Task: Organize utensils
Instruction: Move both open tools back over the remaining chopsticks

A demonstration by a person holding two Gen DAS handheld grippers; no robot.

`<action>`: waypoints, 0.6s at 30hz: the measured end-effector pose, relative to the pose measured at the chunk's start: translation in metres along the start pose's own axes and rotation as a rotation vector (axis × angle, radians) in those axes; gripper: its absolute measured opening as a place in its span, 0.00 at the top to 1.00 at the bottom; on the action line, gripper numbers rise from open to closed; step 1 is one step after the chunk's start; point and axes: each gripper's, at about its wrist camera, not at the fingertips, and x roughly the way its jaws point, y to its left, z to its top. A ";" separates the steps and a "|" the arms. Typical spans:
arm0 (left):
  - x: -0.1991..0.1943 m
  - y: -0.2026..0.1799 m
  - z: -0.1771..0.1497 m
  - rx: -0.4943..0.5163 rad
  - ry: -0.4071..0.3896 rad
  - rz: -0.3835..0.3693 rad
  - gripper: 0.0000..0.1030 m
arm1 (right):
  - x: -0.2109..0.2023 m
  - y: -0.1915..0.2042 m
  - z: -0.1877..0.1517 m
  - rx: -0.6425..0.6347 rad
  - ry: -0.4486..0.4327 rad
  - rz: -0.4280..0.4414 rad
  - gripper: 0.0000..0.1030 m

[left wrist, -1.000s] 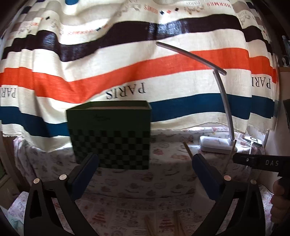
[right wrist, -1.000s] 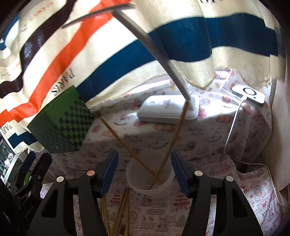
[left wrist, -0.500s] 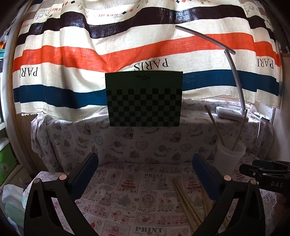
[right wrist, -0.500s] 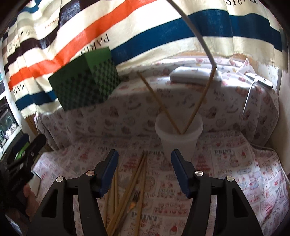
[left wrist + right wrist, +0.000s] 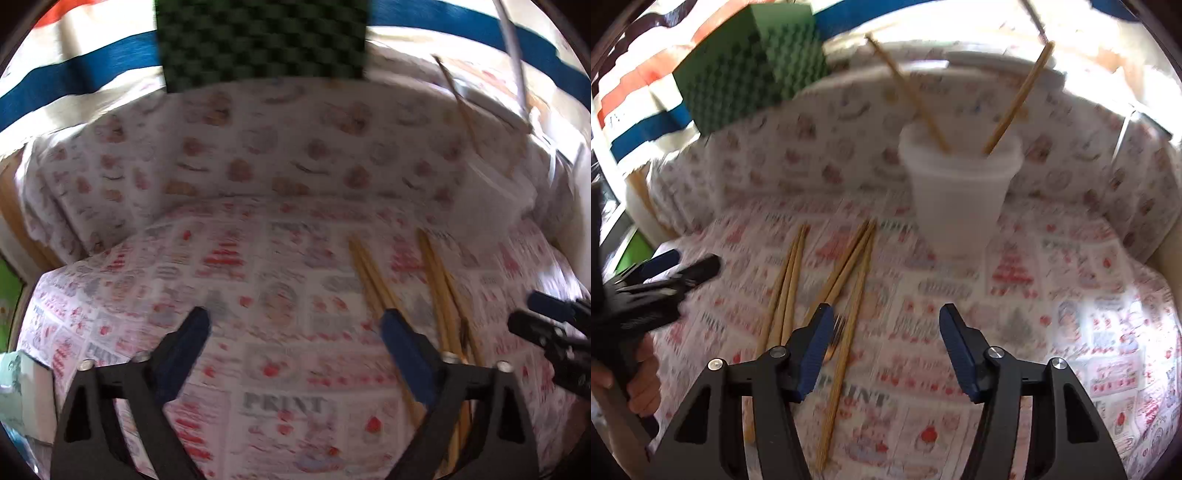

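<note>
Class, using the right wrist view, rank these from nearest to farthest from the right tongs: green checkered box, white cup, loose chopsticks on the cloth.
1. Loose chopsticks, on the cloth by the right tongs, left.
2. White cup, ahead, slightly right.
3. Green checkered box, far back left.

**Setting: cloth-draped surfaces beneath a striped hanging**

A white tablecloth printed with red and grey motifs and the word "PRINT" [image 5: 280, 402] covered the work surface. Behind it rose a raised ledge draped in white fabric patterned with small pink and brown figures [image 5: 258, 147]. A cream hanging cloth with blue, orange and dark stripes [image 5: 639, 110] formed the backdrop. A green box with a dark checkered face [image 5: 753, 70] stood on the ledge. Strong daylight washed out the upper right of the right wrist view.
</note>
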 end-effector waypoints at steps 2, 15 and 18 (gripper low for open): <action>0.000 -0.010 -0.003 0.016 0.021 -0.045 0.13 | 0.001 -0.001 -0.002 0.007 0.034 0.027 0.57; 0.014 -0.004 -0.008 -0.004 0.039 0.039 0.13 | 0.020 0.022 -0.023 -0.077 0.134 0.021 0.71; 0.022 0.001 -0.008 -0.014 0.060 0.020 0.12 | 0.018 0.023 -0.028 -0.070 0.131 0.028 0.71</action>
